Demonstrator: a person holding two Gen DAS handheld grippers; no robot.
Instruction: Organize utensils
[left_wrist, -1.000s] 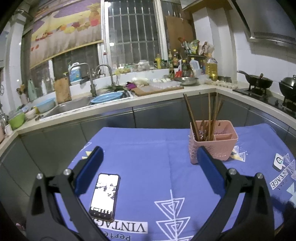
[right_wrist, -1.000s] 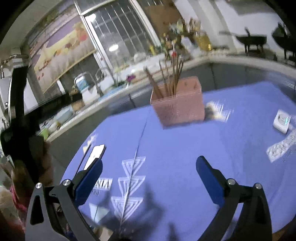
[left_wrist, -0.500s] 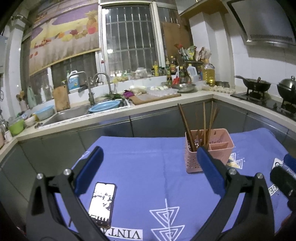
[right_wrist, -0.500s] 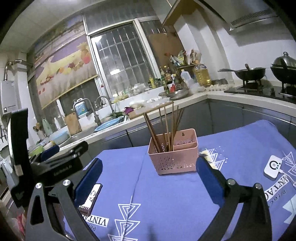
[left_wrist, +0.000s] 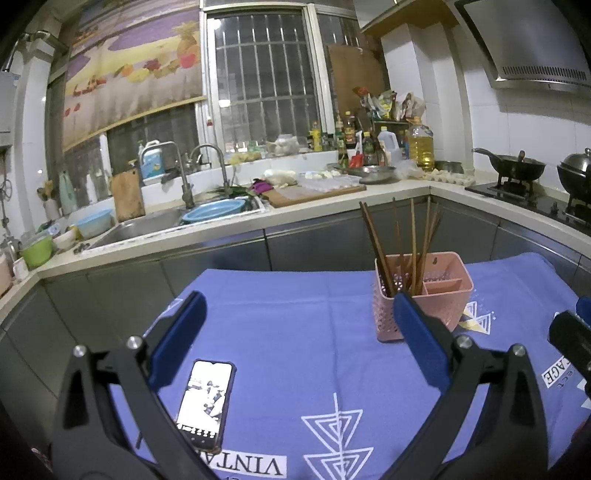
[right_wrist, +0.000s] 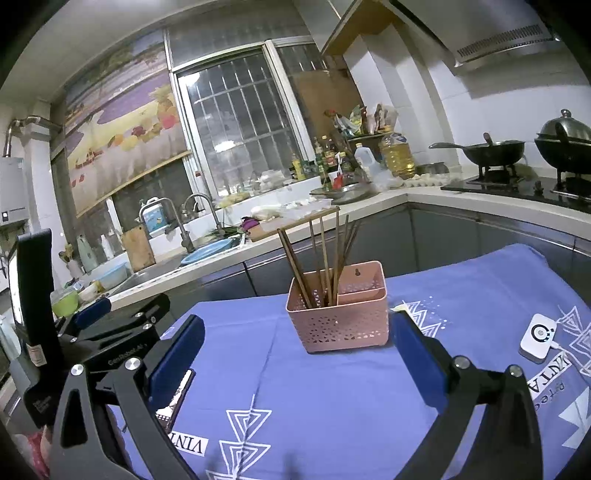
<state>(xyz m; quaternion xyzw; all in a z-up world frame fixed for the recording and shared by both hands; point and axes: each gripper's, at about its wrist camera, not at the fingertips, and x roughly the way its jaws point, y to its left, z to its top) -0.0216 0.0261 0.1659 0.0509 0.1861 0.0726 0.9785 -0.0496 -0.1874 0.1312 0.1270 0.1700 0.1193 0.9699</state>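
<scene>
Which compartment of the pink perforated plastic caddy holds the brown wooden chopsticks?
The large left compartment of the pink perforated plastic caddy holds all the brown wooden chopsticks; the smaller divided sections on its right look empty.

Pink, brown and blue over a patterned cloth

A pink perforated basket (right_wrist: 341, 317) holds dark brown chopsticks (right_wrist: 325, 266) on a periwinkle-blue tablecloth (left_wrist: 295, 332) printed with white nested triangles and black-on-white lettering; each black gripper carries blue pads (left_wrist: 419, 341); a white device (right_wrist: 537, 339) bears a black ring.
</scene>
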